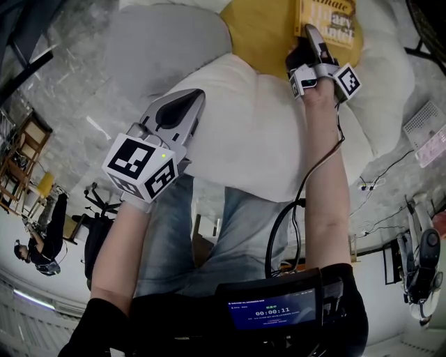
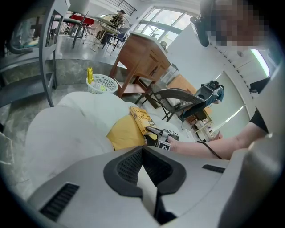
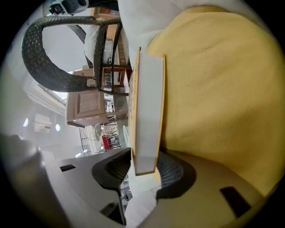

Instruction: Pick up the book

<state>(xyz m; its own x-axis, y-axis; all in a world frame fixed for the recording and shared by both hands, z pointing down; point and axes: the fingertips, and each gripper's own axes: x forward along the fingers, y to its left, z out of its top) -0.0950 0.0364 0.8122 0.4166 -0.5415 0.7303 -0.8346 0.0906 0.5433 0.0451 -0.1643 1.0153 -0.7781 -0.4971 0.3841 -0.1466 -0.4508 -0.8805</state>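
Yellow cushion (image 1: 259,31) lay on a white beanbag (image 1: 244,136), and the book (image 1: 333,19) stood on edge against the cushion's far side. At the right gripper (image 1: 311,42), the book's (image 3: 147,102) near corner sat between the jaws, a pad against each cover, so that gripper (image 3: 144,173) was clamped on it. The left gripper (image 1: 187,103) was held nearer the person, well apart from the book, its jaws pressed together on nothing (image 2: 143,151).
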